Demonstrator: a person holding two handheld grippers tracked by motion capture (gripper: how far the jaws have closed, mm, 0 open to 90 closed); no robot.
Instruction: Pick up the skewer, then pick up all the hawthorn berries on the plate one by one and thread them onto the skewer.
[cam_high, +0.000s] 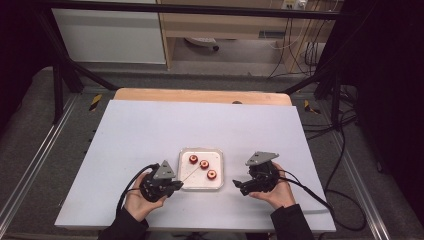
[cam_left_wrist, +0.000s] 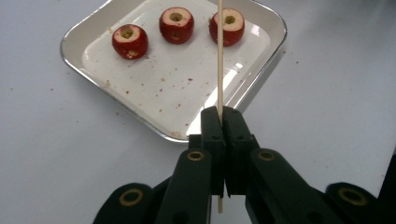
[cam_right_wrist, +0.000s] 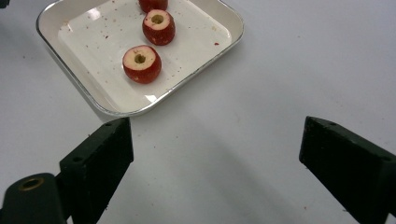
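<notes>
Three small red cored fruits lie in a white square tray (cam_high: 197, 181) near the table's front middle: one at the tray's back left (cam_high: 193, 159), one in the middle (cam_high: 204, 163), one to the right (cam_high: 212, 174). My left gripper (cam_high: 177, 184) sits at the tray's front left corner, shut on a thin wooden skewer (cam_high: 190, 173) that points over the tray toward the fruits. In the left gripper view the skewer (cam_left_wrist: 220, 56) runs up from the closed jaws (cam_left_wrist: 220, 114) past the right-hand fruit (cam_left_wrist: 227, 26). My right gripper (cam_high: 237, 186) rests right of the tray, open and holding nothing (cam_right_wrist: 217, 140); the nearest fruit (cam_right_wrist: 142, 64) lies ahead of it.
Red crumbs speckle the tray floor (cam_left_wrist: 177, 93) and the white tabletop (cam_high: 150, 130) around it. Cables trail from both grippers toward the table's front edge. A wooden board edge (cam_high: 200, 95) shows behind the white top, with black frame bars beyond.
</notes>
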